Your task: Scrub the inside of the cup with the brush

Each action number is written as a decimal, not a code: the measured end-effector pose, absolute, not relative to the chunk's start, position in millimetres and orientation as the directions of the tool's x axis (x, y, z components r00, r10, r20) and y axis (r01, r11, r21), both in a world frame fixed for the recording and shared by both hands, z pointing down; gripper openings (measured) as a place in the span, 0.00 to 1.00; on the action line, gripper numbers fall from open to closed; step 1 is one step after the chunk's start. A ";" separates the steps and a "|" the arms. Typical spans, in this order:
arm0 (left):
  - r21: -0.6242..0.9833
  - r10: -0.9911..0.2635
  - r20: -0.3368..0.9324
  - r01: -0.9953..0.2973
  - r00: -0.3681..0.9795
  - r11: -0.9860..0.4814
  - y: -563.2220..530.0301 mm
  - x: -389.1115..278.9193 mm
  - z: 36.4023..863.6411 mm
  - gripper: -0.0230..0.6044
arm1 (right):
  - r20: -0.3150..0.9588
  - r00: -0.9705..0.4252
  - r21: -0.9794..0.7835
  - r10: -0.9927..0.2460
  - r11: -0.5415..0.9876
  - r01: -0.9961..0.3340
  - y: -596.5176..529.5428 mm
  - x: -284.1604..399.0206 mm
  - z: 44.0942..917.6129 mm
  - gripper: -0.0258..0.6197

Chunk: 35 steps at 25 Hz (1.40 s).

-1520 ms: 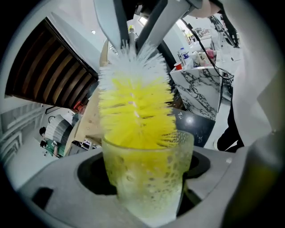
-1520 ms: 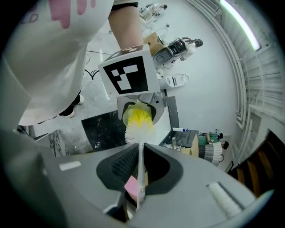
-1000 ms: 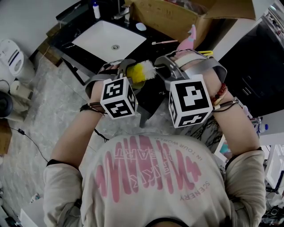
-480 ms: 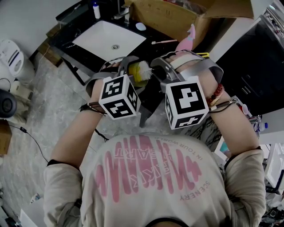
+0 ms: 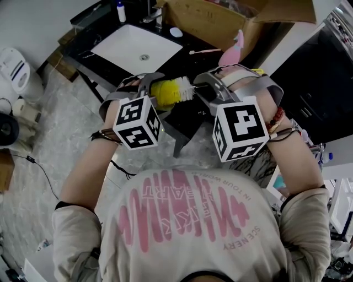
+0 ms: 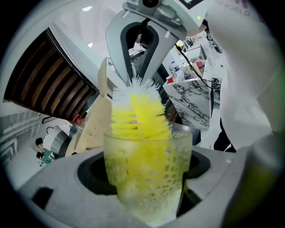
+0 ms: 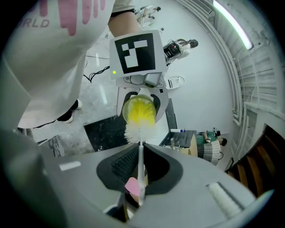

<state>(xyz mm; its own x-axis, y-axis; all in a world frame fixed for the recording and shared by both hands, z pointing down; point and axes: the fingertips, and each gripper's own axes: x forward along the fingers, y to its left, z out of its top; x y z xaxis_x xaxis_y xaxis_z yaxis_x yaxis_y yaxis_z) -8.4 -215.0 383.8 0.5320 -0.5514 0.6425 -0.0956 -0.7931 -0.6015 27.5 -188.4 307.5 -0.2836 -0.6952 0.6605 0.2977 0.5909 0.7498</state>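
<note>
Left claw (image 6: 144,176) grips cup (image 6: 149,191) | right claw's (image 7: 139,176) brush (image 7: 140,116) inside — sink (image 5: 124,48) beyond

A white sink (image 5: 135,49) sits in a black counter (image 5: 179,49) above grey marbled floor (image 5: 60,121).

Head view: the marker cubes sit over both claws, so the jaws of the left claw (image 5: 148,88) and right claw (image 5: 214,91) cannot be read there. The cup (image 5: 161,93) shows only as a yellow sliver at 12 o'clock of the left cube; its base is covered. The brush (image 5: 185,88) handle disappears inside the right claw.

Left gripper view: the cup's base sinks between the jaw bodies at 6 o'clock. The lower bristles are a yellow blur through the dimpled wall.

Right gripper view: the brush head covers the cup's interior.

The bottle (image 5: 119,11) at 11 o'clock is too small to read. The cardboard box (image 5: 220,22) is cut by the top edge.
</note>
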 end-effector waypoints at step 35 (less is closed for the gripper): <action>-0.522 -0.569 0.657 -0.246 0.494 -0.817 -232.3 0.0 392.9 0.68 | 0.676 -0.262 0.735 -0.688 0.605 0.307 -181.3 5.0 317.5 0.12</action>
